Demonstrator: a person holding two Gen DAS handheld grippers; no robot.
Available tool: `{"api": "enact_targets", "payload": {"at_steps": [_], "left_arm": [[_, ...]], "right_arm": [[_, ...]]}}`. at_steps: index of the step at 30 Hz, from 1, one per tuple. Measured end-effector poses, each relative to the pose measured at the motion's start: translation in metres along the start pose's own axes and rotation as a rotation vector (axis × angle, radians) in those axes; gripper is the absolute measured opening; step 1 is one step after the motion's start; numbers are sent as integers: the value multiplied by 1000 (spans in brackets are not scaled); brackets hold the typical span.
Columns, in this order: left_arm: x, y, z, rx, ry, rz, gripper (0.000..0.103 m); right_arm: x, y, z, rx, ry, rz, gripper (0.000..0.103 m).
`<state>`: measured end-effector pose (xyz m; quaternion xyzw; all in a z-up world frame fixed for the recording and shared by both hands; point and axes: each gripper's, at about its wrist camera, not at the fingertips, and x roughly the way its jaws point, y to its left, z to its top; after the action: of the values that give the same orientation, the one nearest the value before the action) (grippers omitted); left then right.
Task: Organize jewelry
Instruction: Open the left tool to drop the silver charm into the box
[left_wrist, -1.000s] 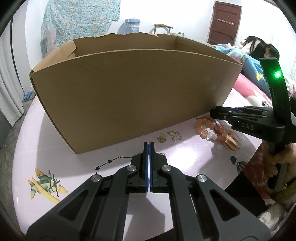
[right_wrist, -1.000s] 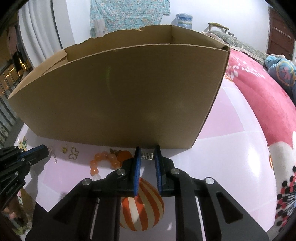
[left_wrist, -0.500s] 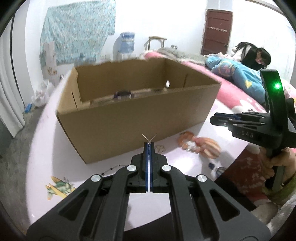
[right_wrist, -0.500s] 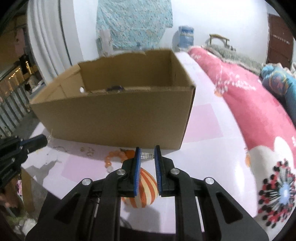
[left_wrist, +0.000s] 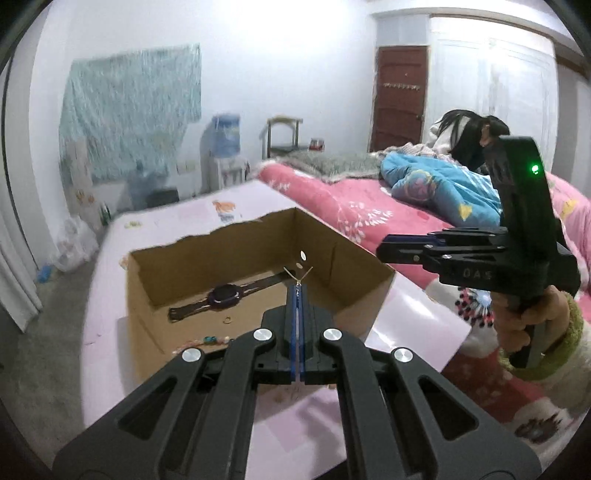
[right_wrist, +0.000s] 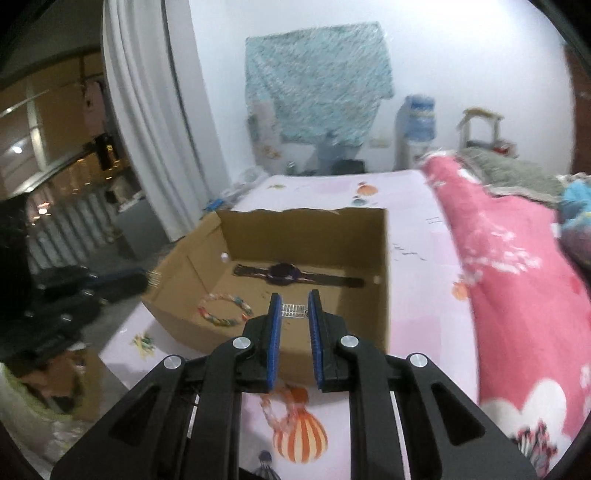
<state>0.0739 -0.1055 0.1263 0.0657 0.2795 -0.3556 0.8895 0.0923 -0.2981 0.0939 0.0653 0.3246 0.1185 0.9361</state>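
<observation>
Right wrist: box rim (right_wrist: 384, 258) below claw (right_wrist: 294, 314)

The left gripper (left_wrist: 297, 291) pinches something thin whose two fine wire ends fork out above the cardboard box (left_wrist: 369, 295); what it is stays too small to tell. The right gripper (right_wrist: 294, 311) clamps a small silvery ribbed piece (right_wrist: 293, 309), also too small to name. In the right wrist view the left gripper (right_wrist: 122, 280) shows left of the box only as a dark blur. Below the box, the right gripper's fingers (right_wrist: 274, 332) hide much of a beaded bracelet (right_wrist: 284, 397). Inside the box, a tiny ring-like thing (left_wrist: 228, 319) near the watch (left_wrist: 221, 295) is unclear.
</observation>
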Motion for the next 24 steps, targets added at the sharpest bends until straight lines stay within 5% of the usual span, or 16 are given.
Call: {"api": "enact_targets", "payload": {"at_steps": [6, 12, 24], "left_arm": [[90, 39, 33, -159, 243, -80, 0], [161, 63, 34, -242, 398, -70, 0], [176, 70, 40, -257, 371, -24, 2]], "right_arm": [[78, -22, 33, 34, 224, 72, 15], [130, -33, 48, 14, 331, 36, 15], [145, -37, 64, -30, 317, -6, 16]]}}
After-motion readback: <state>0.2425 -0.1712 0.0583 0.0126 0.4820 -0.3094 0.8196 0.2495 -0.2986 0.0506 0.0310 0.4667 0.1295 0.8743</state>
